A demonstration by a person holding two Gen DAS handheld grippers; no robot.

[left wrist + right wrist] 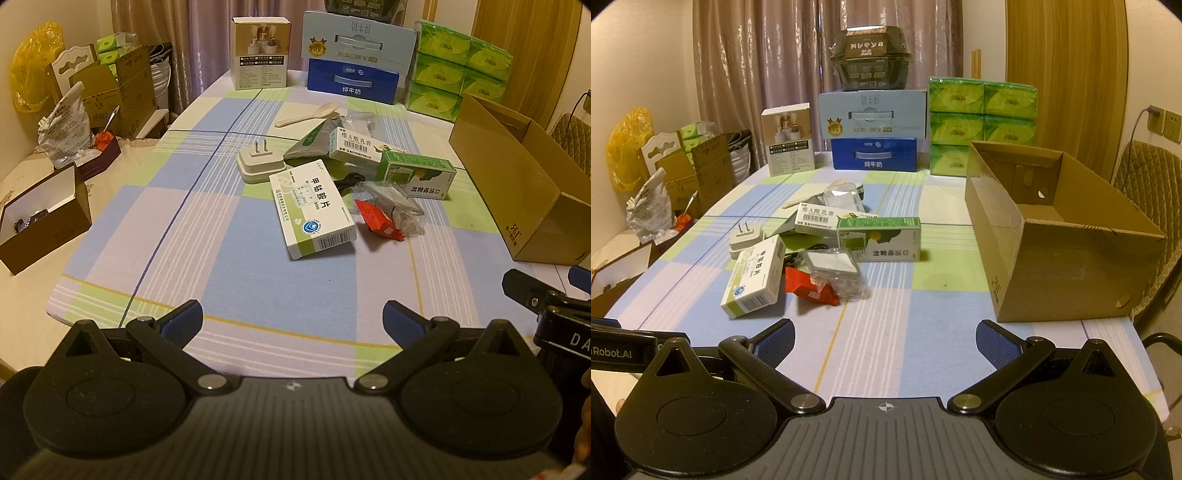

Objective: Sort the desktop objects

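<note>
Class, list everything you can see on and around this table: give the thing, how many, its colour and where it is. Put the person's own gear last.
medicine boxes: three, white and green, table centre
plug adapter: one, white, left of the pile
red packet: one, near edge of the pile
clear plastic packs: two, in the pile
spoon: one, cream, behind the pile
cardboard box: one, brown, open, right side
milk cartons: two, blue, stacked at the far edge
tissue packs: green stack, far right
product box: one, white, far left
brown box: one, open, left of table
left gripper: fingers open, empty
right gripper: fingers open, empty
</note>
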